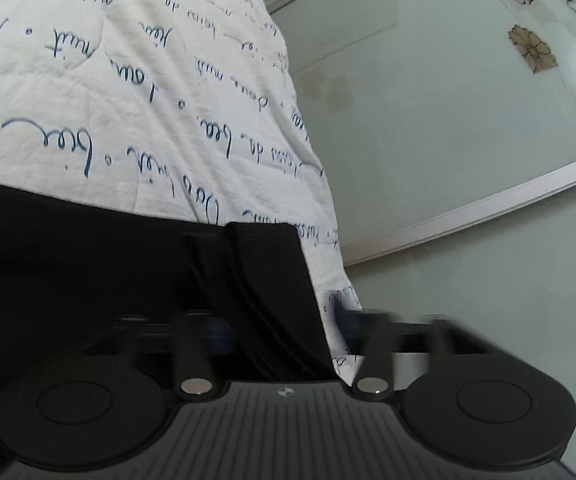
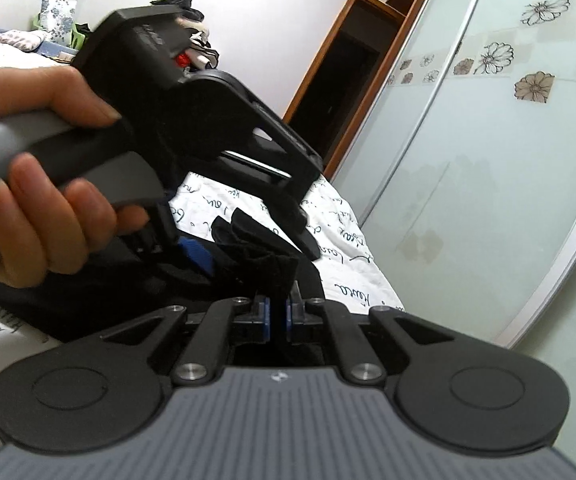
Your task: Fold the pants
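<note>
Black pants [image 1: 67, 260] lie on a white bedsheet [image 1: 127, 80] printed with blue handwriting. In the left wrist view a raised fold of the pants fills the space between the blurred fingers of my left gripper [image 1: 279, 320], which looks shut on it. From the right wrist view, a hand [image 2: 47, 220] holds the left gripper [image 2: 308, 244], whose tips reach down onto the bunched pants [image 2: 255, 256]. Close to the camera, my right gripper [image 2: 277, 312] is shut, its blue pads pinching a strip of the black cloth. The two gripped spots are close together.
The bed's edge runs beside frosted sliding wardrobe doors [image 2: 488, 200] with flower decals. A wooden door frame [image 2: 352, 80] stands beyond the bed. Pillows and piled clothes [image 2: 57, 16] sit at the far end of the bed.
</note>
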`<state>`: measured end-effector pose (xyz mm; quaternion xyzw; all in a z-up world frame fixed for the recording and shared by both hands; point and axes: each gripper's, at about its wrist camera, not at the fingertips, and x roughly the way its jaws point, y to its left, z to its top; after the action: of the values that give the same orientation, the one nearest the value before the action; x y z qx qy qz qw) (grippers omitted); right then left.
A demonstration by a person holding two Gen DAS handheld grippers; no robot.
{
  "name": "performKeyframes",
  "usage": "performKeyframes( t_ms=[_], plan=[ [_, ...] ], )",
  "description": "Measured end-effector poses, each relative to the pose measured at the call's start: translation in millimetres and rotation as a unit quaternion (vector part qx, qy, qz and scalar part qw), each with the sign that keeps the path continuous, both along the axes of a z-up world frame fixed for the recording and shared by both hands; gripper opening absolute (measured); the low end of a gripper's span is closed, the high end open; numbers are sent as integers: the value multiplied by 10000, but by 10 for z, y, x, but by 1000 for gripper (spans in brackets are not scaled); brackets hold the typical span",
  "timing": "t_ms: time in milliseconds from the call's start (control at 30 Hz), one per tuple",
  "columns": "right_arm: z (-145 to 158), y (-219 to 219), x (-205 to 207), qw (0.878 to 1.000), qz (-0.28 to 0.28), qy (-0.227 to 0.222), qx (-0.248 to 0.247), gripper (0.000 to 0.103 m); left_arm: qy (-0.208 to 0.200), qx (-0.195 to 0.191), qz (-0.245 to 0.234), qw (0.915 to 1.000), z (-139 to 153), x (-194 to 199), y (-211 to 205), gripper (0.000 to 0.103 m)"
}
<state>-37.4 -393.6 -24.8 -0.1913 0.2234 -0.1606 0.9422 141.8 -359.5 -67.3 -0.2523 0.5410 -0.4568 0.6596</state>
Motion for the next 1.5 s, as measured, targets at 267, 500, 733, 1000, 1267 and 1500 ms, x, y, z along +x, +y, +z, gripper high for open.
performKeyframes(
  t_ms=[267,500,733,1000,1267,1500],
  plan=[
    [26,65,27,9998,61,126,-159,7,-541,82,94,9985,146,-110,229,8],
    [102,371,51,9982,529,98,-254,6,-1671,417,242,9848,504,-175,710,8],
    [145,860,145,9913,1300,74,-172,6,-2038,950,633,9723,540,-132,1435,8],
    [2,1335,348,9787,2023,330,-123,6,-2025,1491,914,9635,375,-13,2033,8],
    [-80,1401,477,9701,2354,589,-32,6,-2334,1915,1107,9469,243,-58,2200,9],
    [-162,1374,583,9665,2430,821,101,10,-3114,2834,1667,8916,377,-141,2350,81]
  ],
)
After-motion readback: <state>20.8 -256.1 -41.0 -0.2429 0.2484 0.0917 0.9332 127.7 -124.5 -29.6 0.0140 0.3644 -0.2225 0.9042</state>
